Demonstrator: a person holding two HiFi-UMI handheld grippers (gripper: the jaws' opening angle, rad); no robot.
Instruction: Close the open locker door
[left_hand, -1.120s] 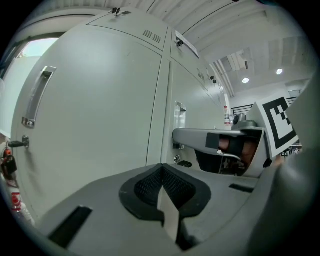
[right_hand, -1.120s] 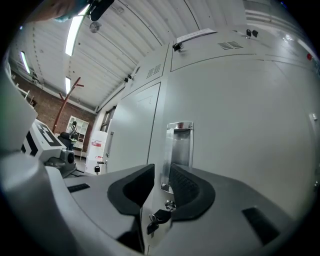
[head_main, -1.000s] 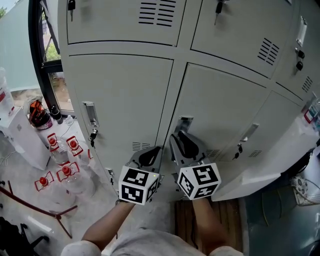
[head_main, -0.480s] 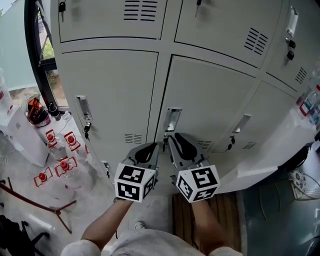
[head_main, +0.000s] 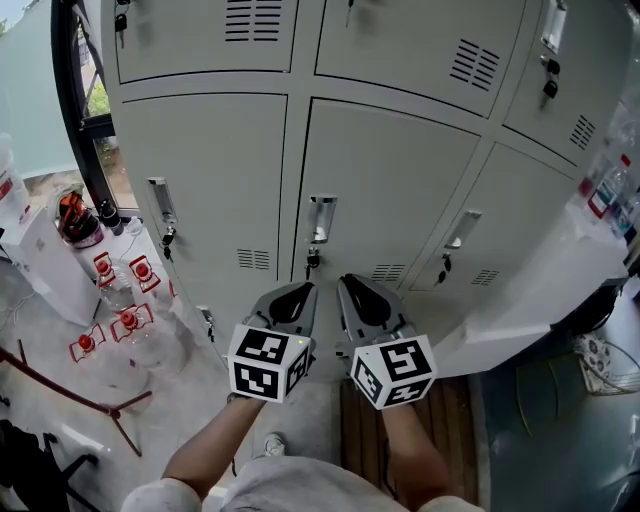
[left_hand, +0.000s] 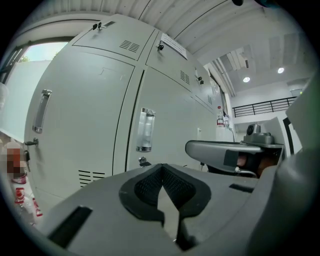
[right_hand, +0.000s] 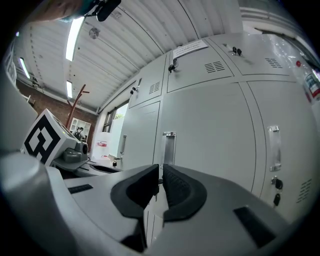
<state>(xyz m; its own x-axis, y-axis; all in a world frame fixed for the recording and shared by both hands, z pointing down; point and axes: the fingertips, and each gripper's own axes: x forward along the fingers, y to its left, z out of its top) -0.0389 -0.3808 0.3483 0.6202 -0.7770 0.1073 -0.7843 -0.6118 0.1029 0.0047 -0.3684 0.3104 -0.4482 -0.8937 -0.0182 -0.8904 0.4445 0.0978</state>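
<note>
Locker door (left_hand: 172, 102) ahead of left fingers (left_hand: 90, 205)

The left forearm (head_main: 205, 445) and the right forearm (head_main: 412, 455) are bare and rise from the lower edge of the head view, the left slanting up to the right and the right nearly straight. The two grippers sit side by side at lower centre, just apart. The left marker cube (head_main: 265, 362) and the right marker cube (head_main: 395, 370) face the camera, and the jaws point up the frame. The left gripper (head_main: 306, 290) has its jaws together at the tips, with nothing between them. The right gripper (head_main: 348, 283) is closing, with only a thin, empty slit between its pads.
</note>
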